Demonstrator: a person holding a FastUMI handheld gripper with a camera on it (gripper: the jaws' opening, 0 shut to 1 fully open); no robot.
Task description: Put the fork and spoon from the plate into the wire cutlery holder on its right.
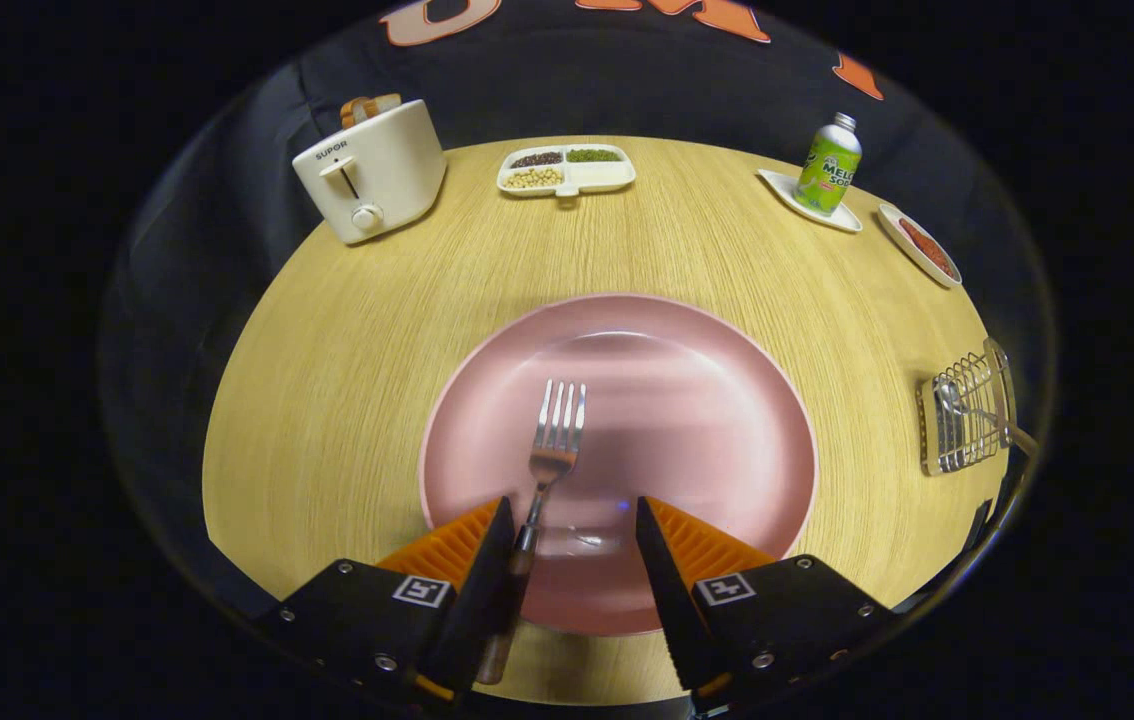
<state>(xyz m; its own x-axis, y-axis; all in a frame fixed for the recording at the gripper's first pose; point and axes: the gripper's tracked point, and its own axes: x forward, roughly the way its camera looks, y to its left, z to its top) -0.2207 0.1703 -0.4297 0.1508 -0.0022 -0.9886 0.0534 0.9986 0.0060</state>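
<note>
Hovering low over the pink plate [687,400], the gripper [575,520] stands wide open and holds nothing. The fork [549,460] lies on the plate with its long axis running straight ahead, tines pointing away, its handle hard against the left finger [472,545] rather than centred in the gap. The wire cutlery holder [967,415] waits well off to the right, seemingly with the spoon [949,400] already in it, so the fork looks like the last piece.

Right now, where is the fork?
The fork lies on the pink plate, tines pointing away toward the far side. Its handle runs back beside the left finger of the open gripper, inside the gap.
</note>
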